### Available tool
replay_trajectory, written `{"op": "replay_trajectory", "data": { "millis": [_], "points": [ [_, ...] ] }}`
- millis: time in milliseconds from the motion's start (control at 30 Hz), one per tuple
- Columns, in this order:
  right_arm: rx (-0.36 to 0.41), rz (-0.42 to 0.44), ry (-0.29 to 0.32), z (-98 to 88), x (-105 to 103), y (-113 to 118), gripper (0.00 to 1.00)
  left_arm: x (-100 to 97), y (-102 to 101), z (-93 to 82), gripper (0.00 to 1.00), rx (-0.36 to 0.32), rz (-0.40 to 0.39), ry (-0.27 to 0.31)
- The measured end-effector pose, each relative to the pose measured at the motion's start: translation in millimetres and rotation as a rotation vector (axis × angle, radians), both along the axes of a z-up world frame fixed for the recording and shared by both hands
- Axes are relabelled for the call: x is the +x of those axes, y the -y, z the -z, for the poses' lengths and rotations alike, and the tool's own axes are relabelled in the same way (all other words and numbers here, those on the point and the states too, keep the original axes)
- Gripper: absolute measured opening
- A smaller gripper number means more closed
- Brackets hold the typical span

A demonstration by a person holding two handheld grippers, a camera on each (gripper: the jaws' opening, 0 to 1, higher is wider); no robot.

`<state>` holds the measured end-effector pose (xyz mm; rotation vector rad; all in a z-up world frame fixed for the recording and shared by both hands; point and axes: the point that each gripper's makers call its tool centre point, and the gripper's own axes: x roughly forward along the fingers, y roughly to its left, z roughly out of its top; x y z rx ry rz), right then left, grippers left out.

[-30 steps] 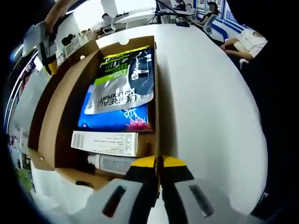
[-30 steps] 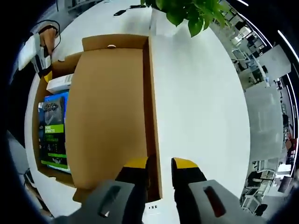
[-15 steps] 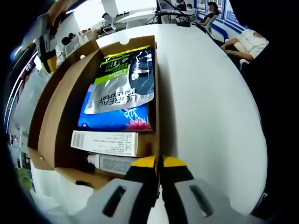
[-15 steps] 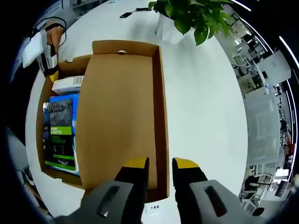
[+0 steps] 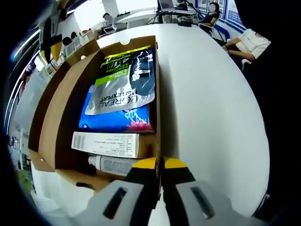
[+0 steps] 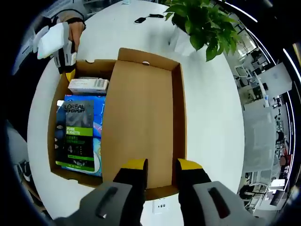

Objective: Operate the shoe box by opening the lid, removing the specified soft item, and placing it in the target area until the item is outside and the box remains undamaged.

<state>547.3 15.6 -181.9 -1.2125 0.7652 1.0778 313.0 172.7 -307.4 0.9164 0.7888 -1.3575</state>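
Observation:
The brown shoe box (image 5: 157,84) stands open on the white table. Inside lie a grey-and-green L'Oreal pouch (image 5: 126,77) on a blue soft pack (image 5: 113,120), a white carton (image 5: 106,144) and a white tube (image 5: 110,165). My left gripper (image 5: 159,164) is shut on the box's right wall at the near corner. In the right gripper view the lid (image 6: 138,122) lies folded back beside the box (image 6: 52,127), inside up. My right gripper (image 6: 162,165) is open above the lid's near edge. The left gripper (image 6: 63,49) shows at the box's far corner, by the pouch (image 6: 75,134).
A potted plant (image 6: 202,23) stands on the table (image 6: 214,117) beyond the lid, with a small black object (image 6: 143,20) beside it. A socket plate (image 6: 160,205) sits by the lid's near edge. People sit at desks (image 5: 244,42) past the table.
The right gripper has drawn back and up from the lid's side wall, which no longer sits between its jaws. The lid has swung further off the box. The left gripper has not moved.

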Motion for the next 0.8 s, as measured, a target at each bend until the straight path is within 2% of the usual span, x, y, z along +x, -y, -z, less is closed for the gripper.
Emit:
{"op": "replay_trajectory", "data": {
  "millis": [167,500,800],
  "points": [
    [0.034,-0.019,0.023,-10.2,-18.8,-5.4,0.25,-0.5,0.4,0.4,0.02,0.001,0.001,0.002],
    [0.043,-0.056,0.051,-16.1,-69.0,-6.8,0.29,-2.4,0.6,1.0,0.02,0.005,0.001,0.005],
    [0.064,-0.054,0.071,-21.1,-99.9,-8.8,0.31,-3.8,-0.1,1.4,0.02,0.013,0.003,0.017]
  ]
}}
